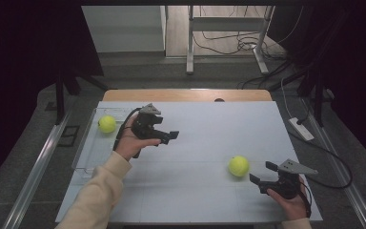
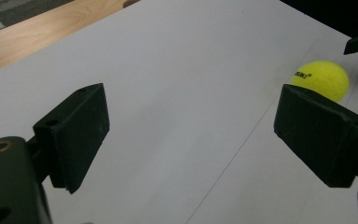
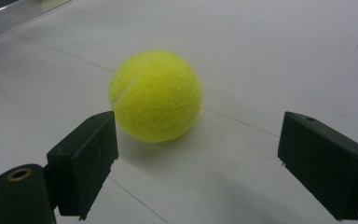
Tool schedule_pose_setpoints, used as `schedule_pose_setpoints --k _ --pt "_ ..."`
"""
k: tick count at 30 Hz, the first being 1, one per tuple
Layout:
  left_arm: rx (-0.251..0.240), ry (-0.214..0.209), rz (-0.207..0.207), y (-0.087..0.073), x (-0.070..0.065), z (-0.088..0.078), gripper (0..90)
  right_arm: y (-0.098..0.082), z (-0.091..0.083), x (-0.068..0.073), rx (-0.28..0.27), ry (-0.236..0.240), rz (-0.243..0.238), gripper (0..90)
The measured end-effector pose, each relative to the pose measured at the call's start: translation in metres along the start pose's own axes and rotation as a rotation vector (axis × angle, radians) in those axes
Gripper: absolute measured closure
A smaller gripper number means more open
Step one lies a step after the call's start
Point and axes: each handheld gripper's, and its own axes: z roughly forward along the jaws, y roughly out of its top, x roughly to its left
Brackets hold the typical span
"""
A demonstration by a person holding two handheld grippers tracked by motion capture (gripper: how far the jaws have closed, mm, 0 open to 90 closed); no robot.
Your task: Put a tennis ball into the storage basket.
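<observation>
At a white desk (image 1: 195,143), we see the right tool (image 1: 262,172) low near the front right corner, jaws apart and empty, aimed at a yellow ball (image 1: 238,165) that lies on the desk just ahead of its tips, not yet between them; the left tool (image 1: 170,137) hangs above the desk's left half, jaws likewise apart with nothing in them; a second ball (image 1: 107,124) sits in a clear tray (image 1: 83,148) at the left edge, well apart from the first.
</observation>
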Motion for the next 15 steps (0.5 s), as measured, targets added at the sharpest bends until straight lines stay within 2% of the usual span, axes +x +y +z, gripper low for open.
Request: schedule_pose_setpoints --k 7,15 --pt "0.002 -0.013 0.006 0.004 -0.006 0.006 11.7 0.000 0.000 0.001 -0.001 0.003 -0.003 12.3" --pt "0.015 -0.047 0.023 0.010 -0.018 0.021 11.7 0.002 0.002 0.002 -0.003 0.010 -0.004 12.1"
